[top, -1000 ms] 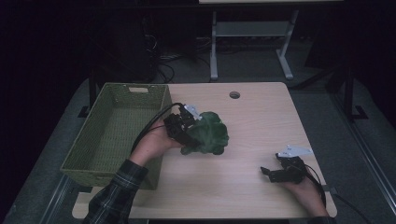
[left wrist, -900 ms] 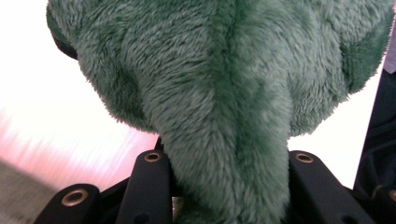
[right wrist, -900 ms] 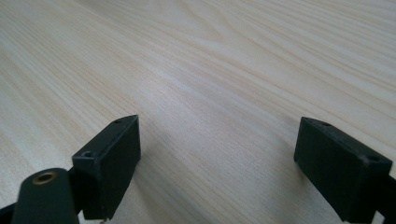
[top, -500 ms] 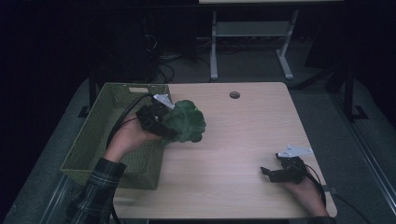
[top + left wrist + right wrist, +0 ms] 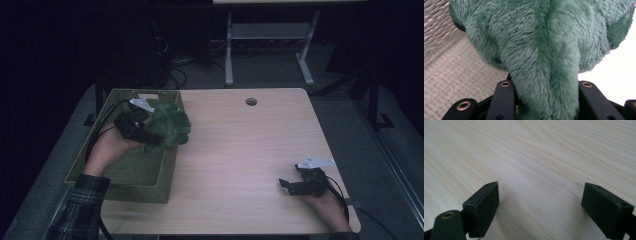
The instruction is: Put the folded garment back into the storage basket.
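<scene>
A green plush toy hangs over the right rim of the woven green basket, with my left gripper shut on it. In the left gripper view the toy's fur is squeezed between the two black jaws, basket weave below on the left and pale tabletop on the right. My right gripper rests open on the wooden table near the front right corner. In the right gripper view its jaws stand wide apart over bare wood.
A round cable hole lies at the table's far middle. Beyond the far edge stands a metal-legged frame with cables on the dark floor. A plaid sleeve comes in at the bottom left.
My left gripper has carried the plush toy leftwards from the middle of the table to the basket's right rim. The right gripper has stayed put.
</scene>
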The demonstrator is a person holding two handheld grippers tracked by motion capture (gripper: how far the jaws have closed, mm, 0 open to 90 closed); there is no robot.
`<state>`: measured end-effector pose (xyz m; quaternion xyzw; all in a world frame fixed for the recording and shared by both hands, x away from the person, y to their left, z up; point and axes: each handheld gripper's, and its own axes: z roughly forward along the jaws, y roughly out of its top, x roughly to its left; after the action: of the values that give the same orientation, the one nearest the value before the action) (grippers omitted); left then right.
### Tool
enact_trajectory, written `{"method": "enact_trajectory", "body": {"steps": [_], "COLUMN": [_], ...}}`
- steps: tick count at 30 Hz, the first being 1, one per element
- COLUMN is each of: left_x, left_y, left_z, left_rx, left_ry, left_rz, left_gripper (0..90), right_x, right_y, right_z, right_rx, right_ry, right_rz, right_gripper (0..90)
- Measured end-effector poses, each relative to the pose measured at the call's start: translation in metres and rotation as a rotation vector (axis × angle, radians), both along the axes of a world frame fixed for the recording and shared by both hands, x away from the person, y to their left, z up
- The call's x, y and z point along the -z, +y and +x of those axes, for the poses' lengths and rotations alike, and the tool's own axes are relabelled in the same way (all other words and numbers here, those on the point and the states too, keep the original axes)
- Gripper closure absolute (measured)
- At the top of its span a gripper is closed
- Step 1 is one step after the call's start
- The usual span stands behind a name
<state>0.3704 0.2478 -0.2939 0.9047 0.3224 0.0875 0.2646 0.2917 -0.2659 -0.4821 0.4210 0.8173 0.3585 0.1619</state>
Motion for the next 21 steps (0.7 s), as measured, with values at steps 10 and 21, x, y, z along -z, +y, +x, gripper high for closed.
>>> {"method": "enact_trajectory", "body": {"steps": [10, 21], "left_x": [0.009, 0.051], "left_y": [0.043, 0.068], "left_z": [-0.003, 0.002], "left_rx": [-0.116, -0.222], "left_ry": [0.0, 0.043], "left_rz": [0.006, 0.043], "left_gripper": [64.5, 64.5], "right_x": [0.0, 0.0], "right_y": [0.0, 0.0], "right_z": [0.0, 0.0], "right_rx": [0.001, 0.001], "right_ry": [0.0, 0.0], "right_rz": [0.001, 0.001], "right_gripper": [14.3, 14.3]}}
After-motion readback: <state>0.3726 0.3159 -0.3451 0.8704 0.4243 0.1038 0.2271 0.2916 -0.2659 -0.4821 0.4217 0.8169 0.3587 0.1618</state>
